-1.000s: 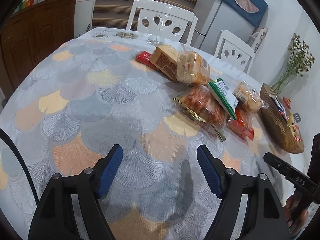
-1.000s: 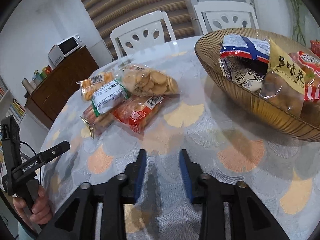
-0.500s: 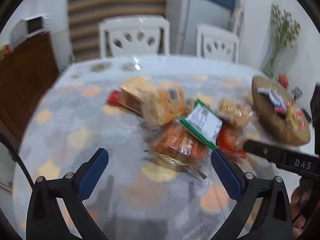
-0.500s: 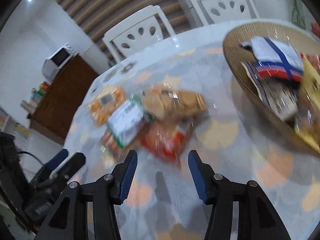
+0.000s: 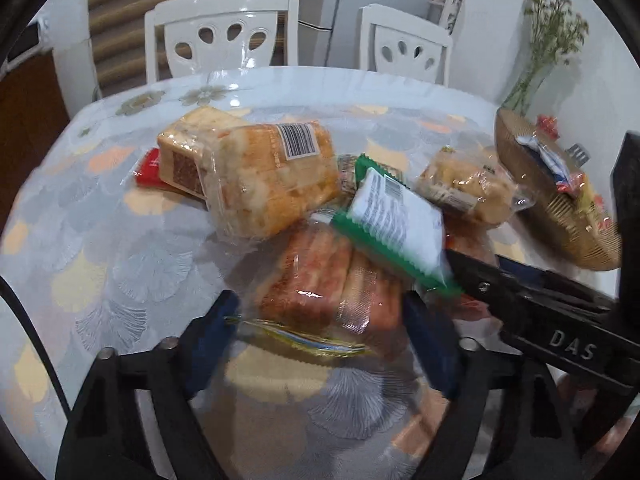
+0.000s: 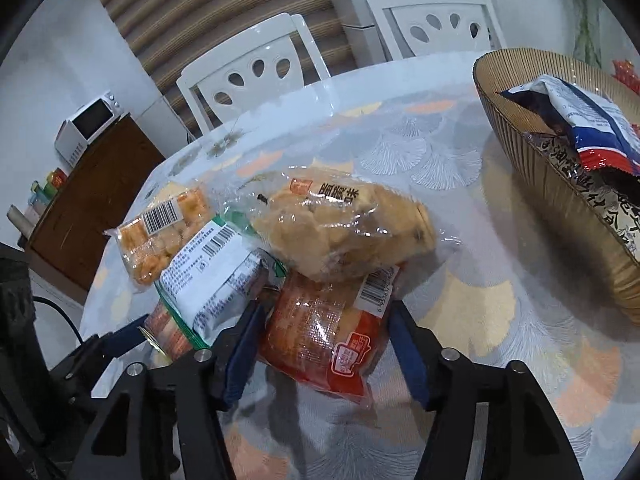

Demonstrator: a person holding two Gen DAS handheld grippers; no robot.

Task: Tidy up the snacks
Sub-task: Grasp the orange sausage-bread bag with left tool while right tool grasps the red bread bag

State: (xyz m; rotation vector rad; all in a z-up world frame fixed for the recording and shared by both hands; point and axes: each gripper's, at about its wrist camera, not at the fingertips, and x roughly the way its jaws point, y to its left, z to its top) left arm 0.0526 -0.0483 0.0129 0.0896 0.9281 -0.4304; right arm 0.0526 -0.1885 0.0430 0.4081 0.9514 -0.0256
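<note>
Tablecloth point(image 5: 120, 240) beneath piled snack packs point(image 5: 332, 280), lower ones half-hidden.

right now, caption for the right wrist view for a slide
Open right gripper straddling a red snack pack beside the snack basket.

Round table point(image 5: 120, 216) is covered with a fan-patterned cloth in grey, orange and yellow. Two glossy white chairs point(image 5: 224, 36) with teardrop cutouts are pushed in at the far side. Striped brown blinds point(image 6: 224, 4) are seen behind them, next to a white fridge point(image 5: 340, 12). A dark wooden cabinet point(image 6: 92, 196) is set against the white wall, topped by a white microwave point(image 6: 90, 124). Dried flowers point(image 5: 548, 40) are stood in the corner.
</note>
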